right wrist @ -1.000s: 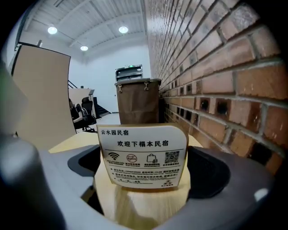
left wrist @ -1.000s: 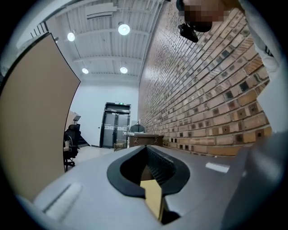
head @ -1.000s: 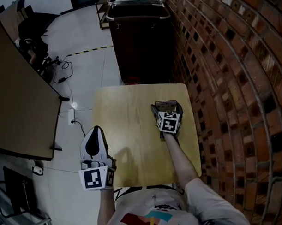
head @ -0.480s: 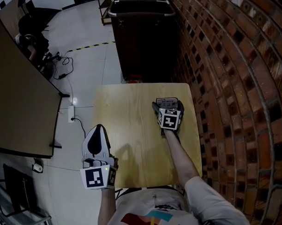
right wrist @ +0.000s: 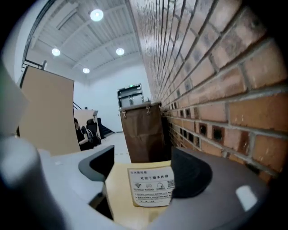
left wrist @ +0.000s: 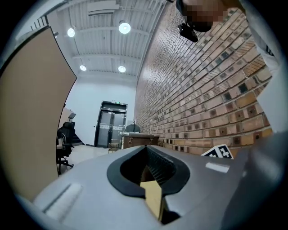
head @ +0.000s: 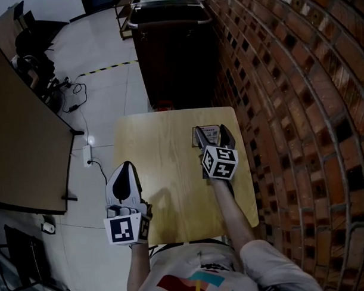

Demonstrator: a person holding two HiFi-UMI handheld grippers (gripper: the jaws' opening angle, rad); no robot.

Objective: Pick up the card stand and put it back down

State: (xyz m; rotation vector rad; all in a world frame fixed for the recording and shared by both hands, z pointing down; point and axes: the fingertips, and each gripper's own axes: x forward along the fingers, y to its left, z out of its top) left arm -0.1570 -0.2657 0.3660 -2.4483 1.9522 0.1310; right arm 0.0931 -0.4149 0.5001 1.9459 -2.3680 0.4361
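The right gripper (head: 211,132) has just been closing its jaws onto the clear, white-labelled card stand (right wrist: 150,186) and lifting it, so looks like only the put-down remains; left gripper (head: 124,166) sits pressed together, empty.

The only lettering is on the white printed card (right wrist: 150,186) in the clear card stand (head: 210,132), near the far right corner of the pale wooden bench (head: 158,154). It bears a heading line of characters, a row of small icons with a Wi-Fi fan, a QR code at its right and fine lines below, all too small to read. The small green lit sign (right wrist: 130,86) over the distant double door (right wrist: 130,96) is illegible too.
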